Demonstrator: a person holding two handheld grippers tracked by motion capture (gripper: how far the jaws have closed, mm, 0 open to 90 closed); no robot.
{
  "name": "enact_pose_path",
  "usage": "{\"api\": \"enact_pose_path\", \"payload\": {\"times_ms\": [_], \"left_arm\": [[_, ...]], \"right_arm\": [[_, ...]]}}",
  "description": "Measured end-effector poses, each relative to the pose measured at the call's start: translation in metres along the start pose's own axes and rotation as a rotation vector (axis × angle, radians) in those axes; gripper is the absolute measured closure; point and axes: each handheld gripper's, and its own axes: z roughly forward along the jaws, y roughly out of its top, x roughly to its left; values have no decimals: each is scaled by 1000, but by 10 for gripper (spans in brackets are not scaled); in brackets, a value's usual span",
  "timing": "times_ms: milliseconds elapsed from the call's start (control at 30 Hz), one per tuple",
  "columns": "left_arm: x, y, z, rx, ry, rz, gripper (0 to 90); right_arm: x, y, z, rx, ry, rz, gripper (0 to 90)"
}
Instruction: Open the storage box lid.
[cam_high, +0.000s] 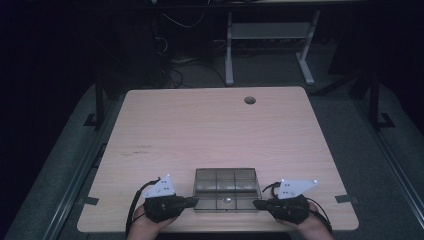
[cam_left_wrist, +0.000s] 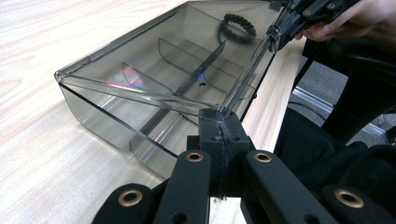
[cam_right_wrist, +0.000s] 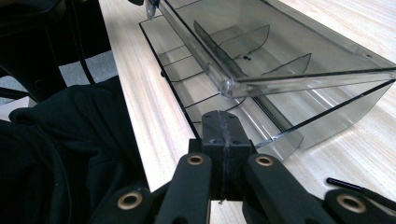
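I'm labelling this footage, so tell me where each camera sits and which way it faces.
High view: above the near table edge, looking forward and down; both hands and tongs flank the clear divided box.
Left gripper view: rides the left tongs, shut, facing the box lid's corner; opposite hand beyond.
Right gripper view: rides the right tongs, shut, facing the box; dark sleeve left.
Shared: the box.

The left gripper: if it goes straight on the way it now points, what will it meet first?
The left gripper, jaws shut, already seems to touch the near corner of the clear box's raised lid, so it would push that first.
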Motion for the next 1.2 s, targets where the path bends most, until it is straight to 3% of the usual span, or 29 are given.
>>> {"api": "enact_pose_path", "payload": {"times_ms": [533,1200], "left_arm": [[3,8,-3,-38,-19,-16,897],[6,22,-5,-69,-21,7,896]], "right_arm": [[0,0,0,-2,0,0,898],[0,0,0,-3,-1,-2,898]]}}
